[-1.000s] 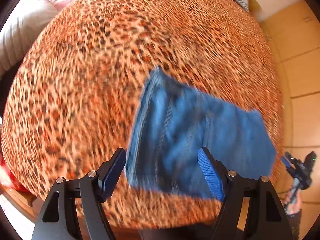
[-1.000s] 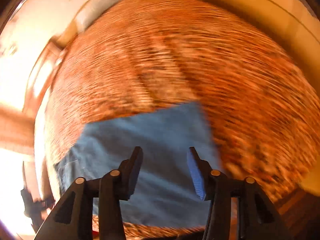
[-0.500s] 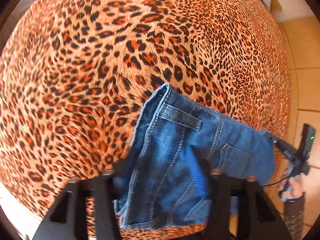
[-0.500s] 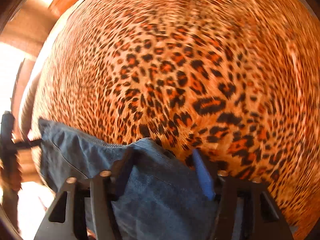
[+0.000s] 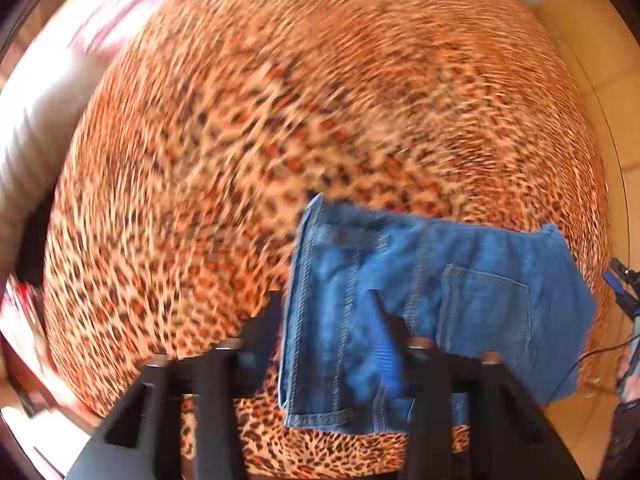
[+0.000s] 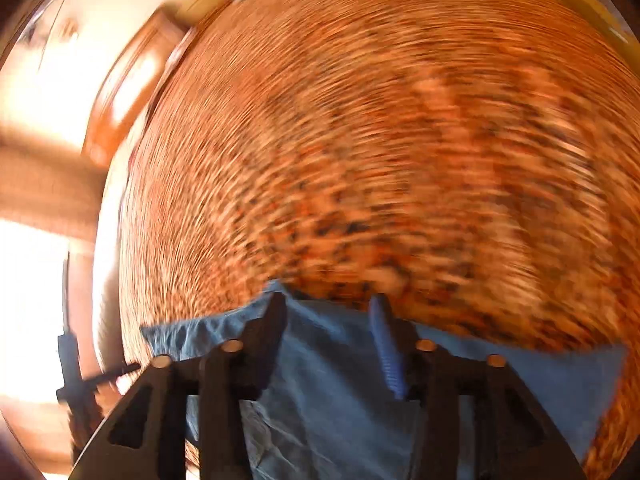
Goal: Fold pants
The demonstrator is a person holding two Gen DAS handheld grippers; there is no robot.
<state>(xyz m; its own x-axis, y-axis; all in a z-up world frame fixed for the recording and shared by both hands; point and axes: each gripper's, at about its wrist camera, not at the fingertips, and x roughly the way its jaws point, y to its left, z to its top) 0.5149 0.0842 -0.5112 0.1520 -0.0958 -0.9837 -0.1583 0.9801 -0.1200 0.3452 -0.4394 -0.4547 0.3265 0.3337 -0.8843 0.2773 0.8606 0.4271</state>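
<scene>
Pants (image 5: 420, 304), blue denim and already folded into a compact block, lie on the leopard-print bed cover (image 5: 280, 140) near its front edge, with a back pocket (image 5: 484, 308) and rows of seam stitching facing up.

From where I stand, the left tool (image 5: 328, 320) hangs over the left part of the folded denim, tipped down toward it. Its fingers stand apart: the black one sits at the pants' left edge, over the printed cover, and the blue-padded one (image 5: 386, 344) lies over the cloth. Nothing is pinched between them, though I cannot tell whether the tips touch the fabric.

The right tool (image 6: 328, 340) points across the other side of the pants (image 6: 340, 392), low over the denim, its two fingers also spread with cloth showing between them. Whether they rest on it is unclear.

Both views smear heavily. The right wrist view is the worse: the cover's (image 6: 380, 140) print is streaked, and the furniture at the left is only a bright orange blur. In the left wrist view the right tool (image 5: 624, 292) shows as a dark shape at the far right rim, cut off by the frame. The pants' near edge is hidden behind the tool bodies in both views.
</scene>
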